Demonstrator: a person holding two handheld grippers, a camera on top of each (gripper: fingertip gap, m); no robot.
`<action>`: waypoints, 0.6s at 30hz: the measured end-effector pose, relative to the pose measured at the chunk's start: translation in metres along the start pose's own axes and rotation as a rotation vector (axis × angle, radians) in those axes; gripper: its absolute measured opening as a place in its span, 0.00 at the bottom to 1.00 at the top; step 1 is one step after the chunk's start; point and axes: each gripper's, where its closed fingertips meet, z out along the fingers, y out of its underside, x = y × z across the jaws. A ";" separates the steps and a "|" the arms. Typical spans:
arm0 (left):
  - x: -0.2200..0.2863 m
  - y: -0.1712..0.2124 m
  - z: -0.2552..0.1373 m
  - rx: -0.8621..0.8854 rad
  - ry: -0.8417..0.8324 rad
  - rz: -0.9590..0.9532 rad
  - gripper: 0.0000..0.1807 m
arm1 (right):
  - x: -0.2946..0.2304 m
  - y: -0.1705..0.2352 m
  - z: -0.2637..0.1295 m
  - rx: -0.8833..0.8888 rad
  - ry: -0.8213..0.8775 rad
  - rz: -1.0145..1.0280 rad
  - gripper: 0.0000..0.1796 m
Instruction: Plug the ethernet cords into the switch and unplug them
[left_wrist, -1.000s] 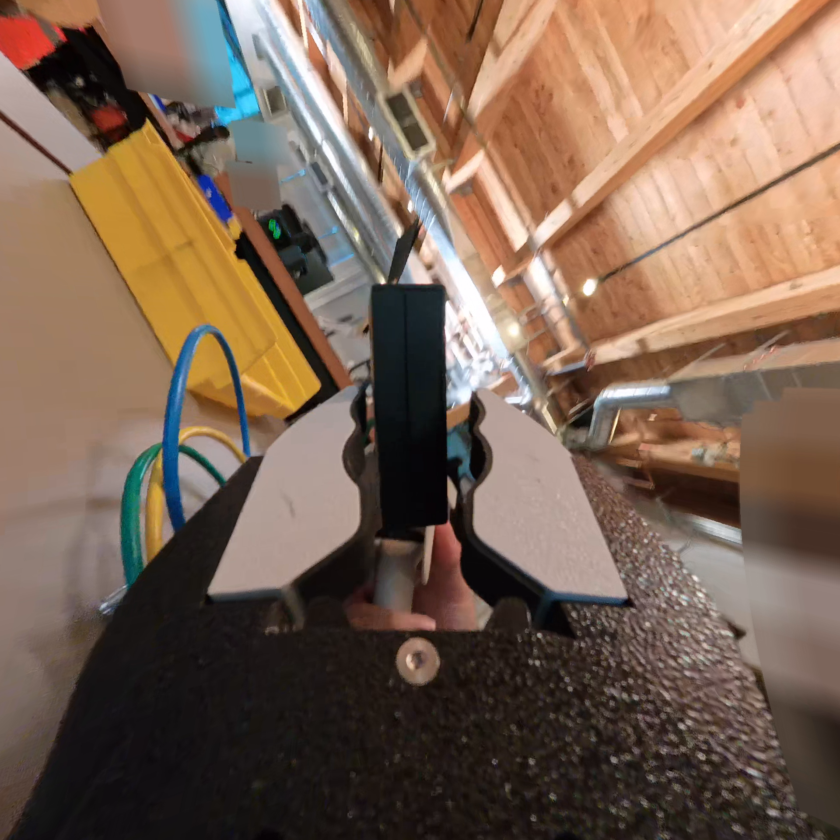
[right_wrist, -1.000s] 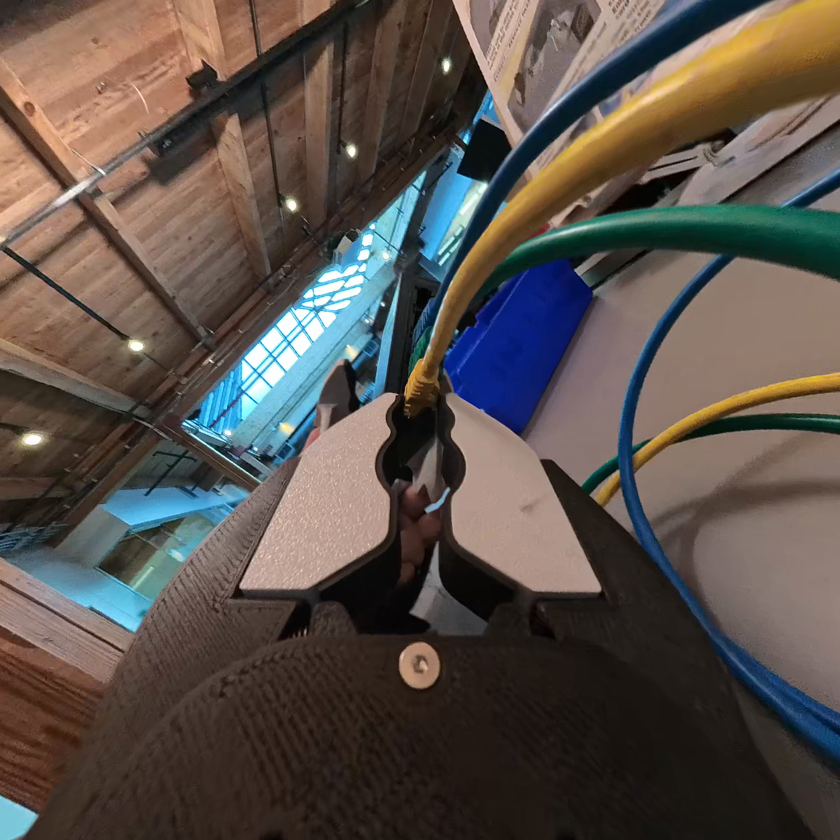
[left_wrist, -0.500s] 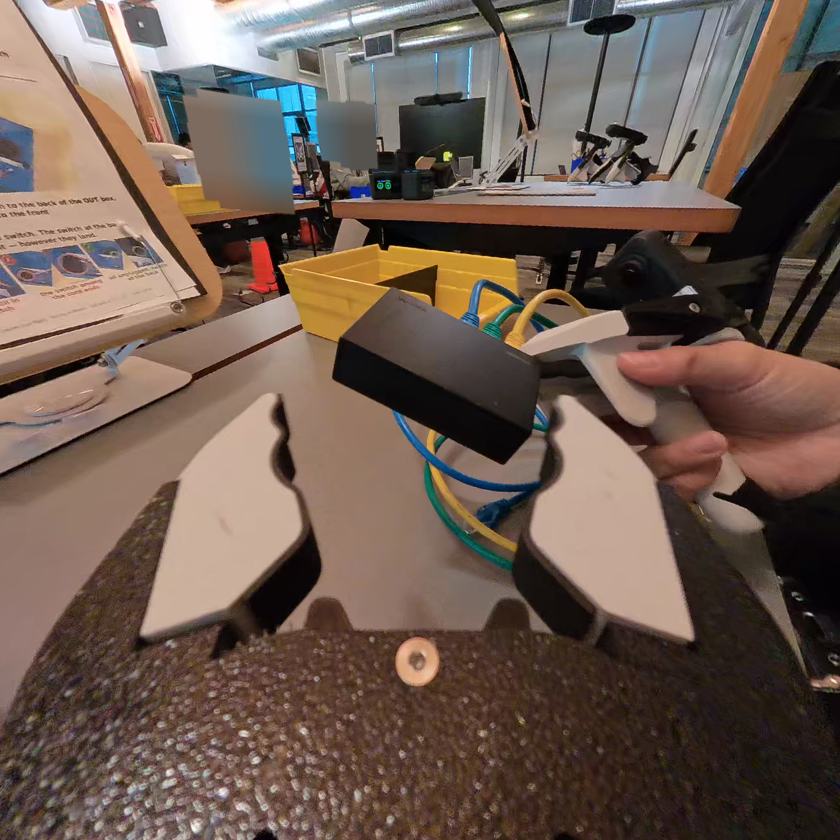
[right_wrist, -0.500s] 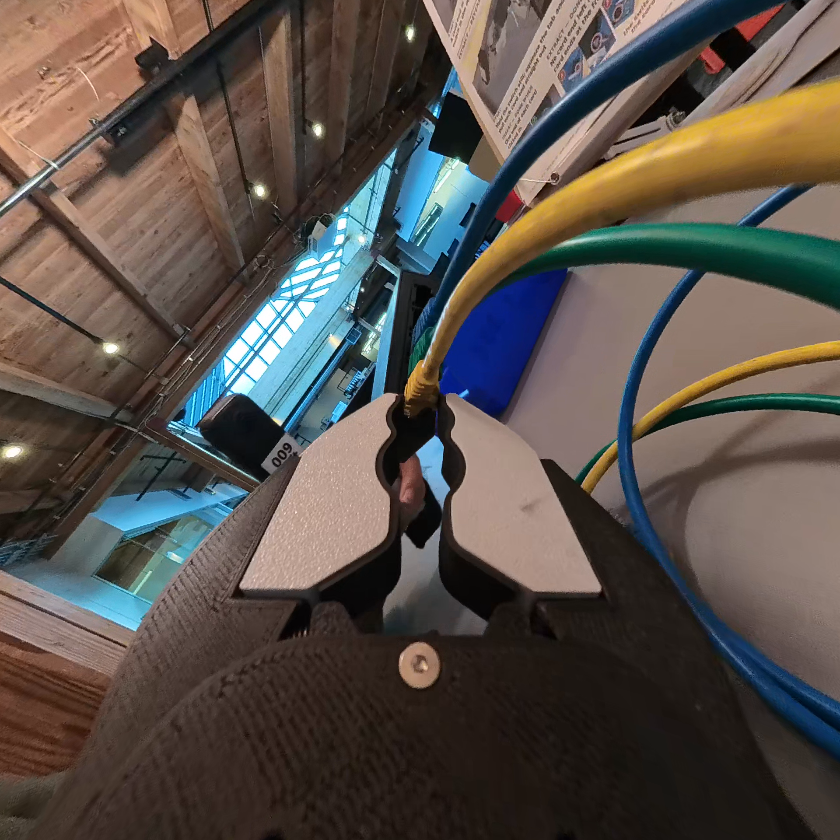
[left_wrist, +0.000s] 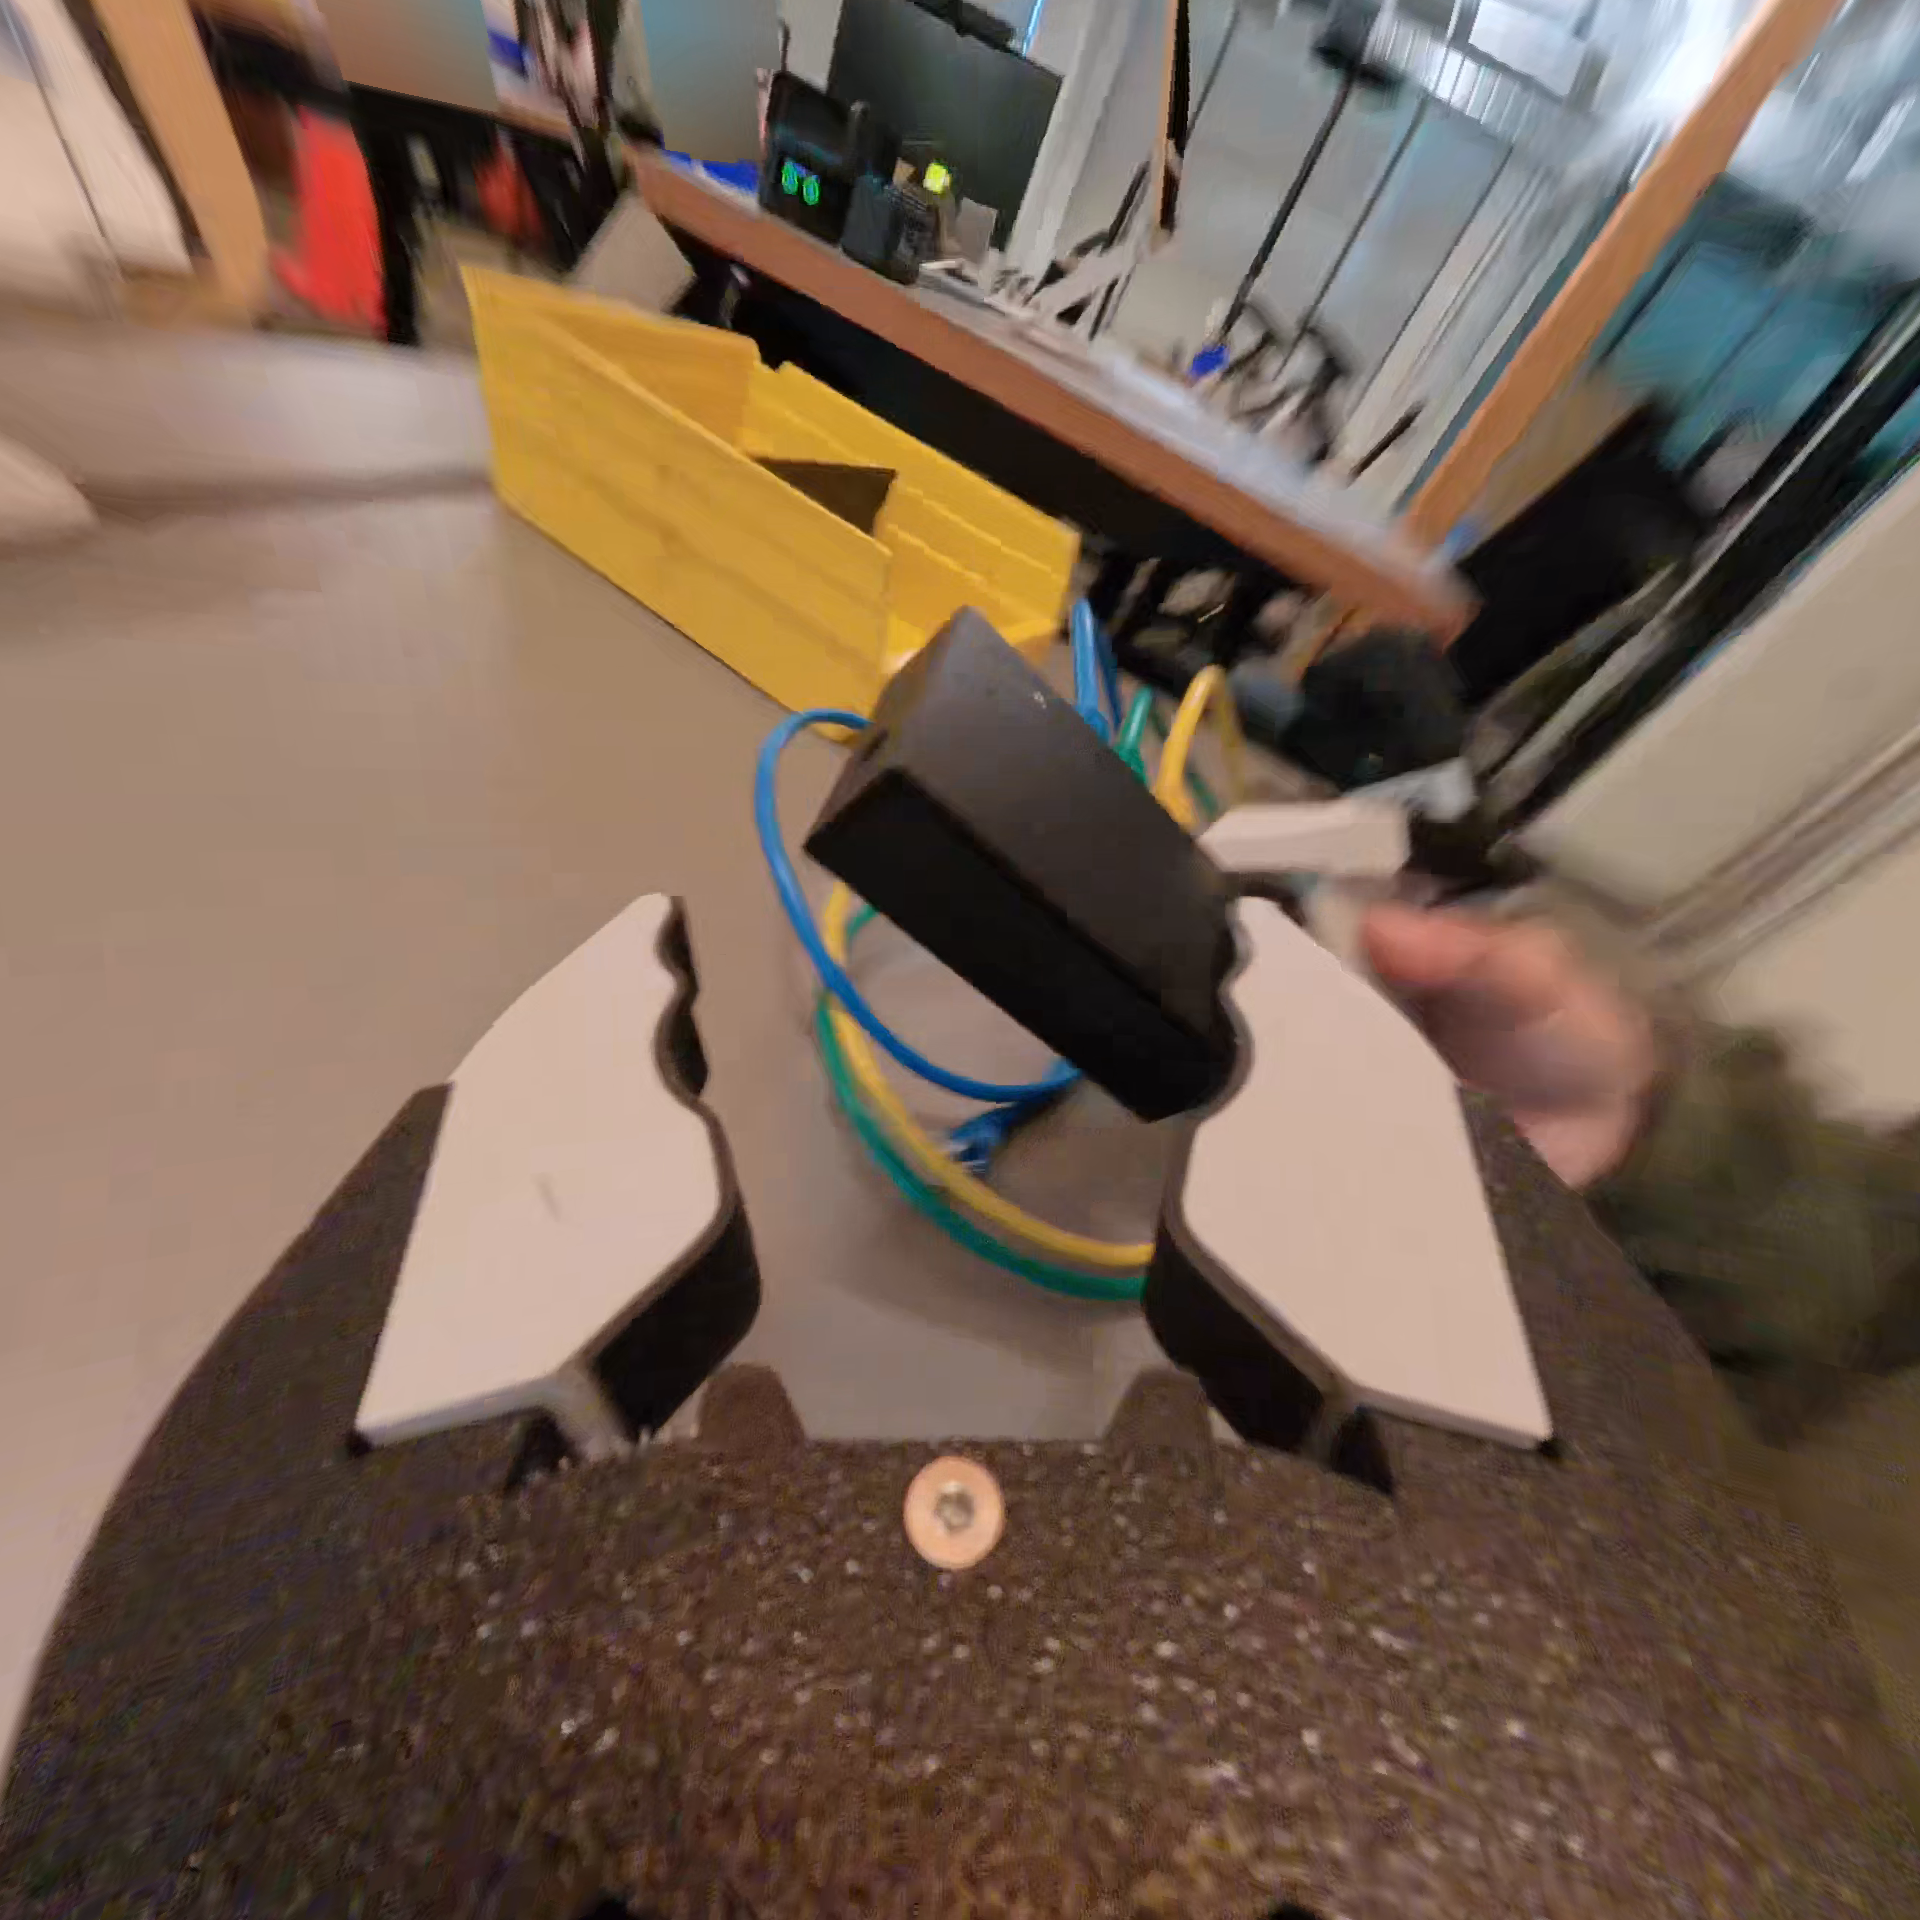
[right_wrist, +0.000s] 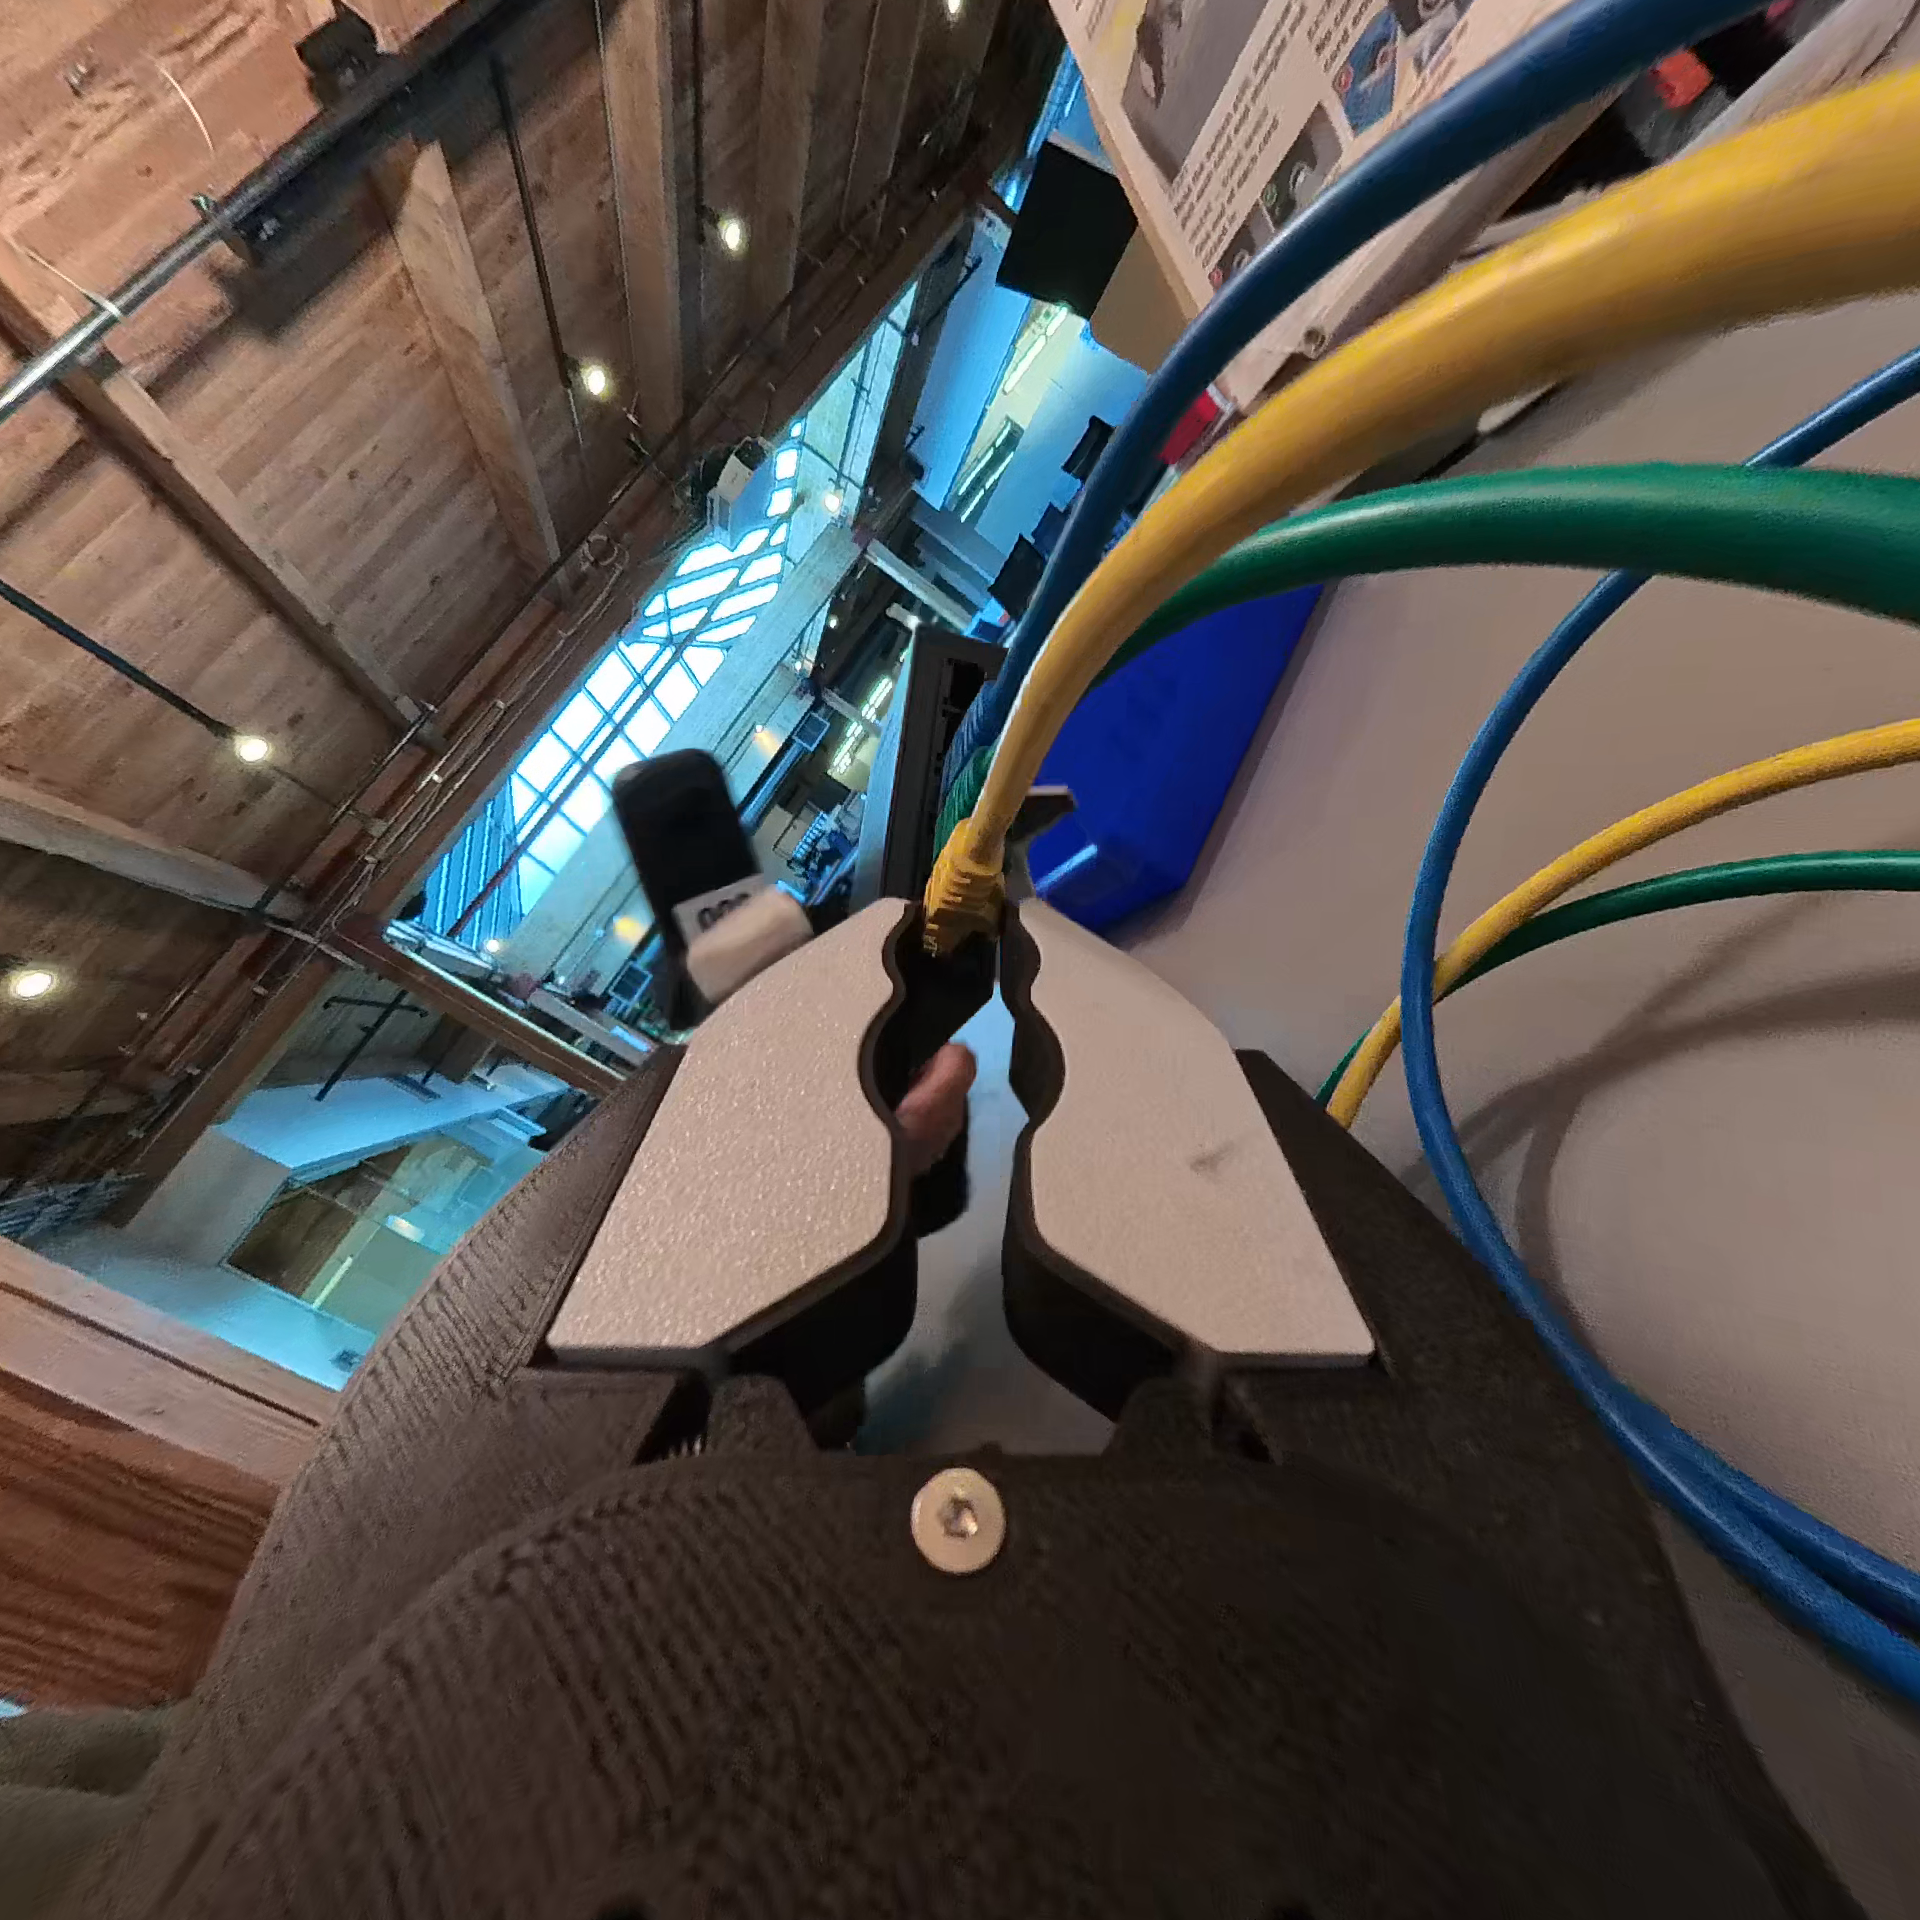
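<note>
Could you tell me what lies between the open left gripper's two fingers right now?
Bare grey table and loops of cable; the left gripper is open, per the left wrist view.

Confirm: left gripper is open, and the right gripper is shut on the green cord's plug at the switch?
Not quite. The right wrist view shows the right gripper shut on the yellow cord's plug at the switch, not the green's. The left gripper is open.

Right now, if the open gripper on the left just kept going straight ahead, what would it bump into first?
Probably the black box-shaped switch, which hangs in the air ahead of the open left gripper, slightly toward its right finger. Below and beyond lie coiled blue, yellow and green cords on the grey table. Blur makes depth uncertain.
</note>
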 end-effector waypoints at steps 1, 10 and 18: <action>0.008 -0.005 -0.001 0.027 0.094 -0.177 0.46 | 0.000 -0.001 -0.001 0.010 0.006 -0.006 0.08; 0.017 0.001 0.012 0.092 0.314 -0.646 0.18 | 0.001 0.011 0.004 0.039 0.050 -0.026 0.08; 0.003 0.001 0.020 0.259 0.280 -0.815 0.15 | 0.012 0.008 0.002 0.092 0.098 -0.006 0.08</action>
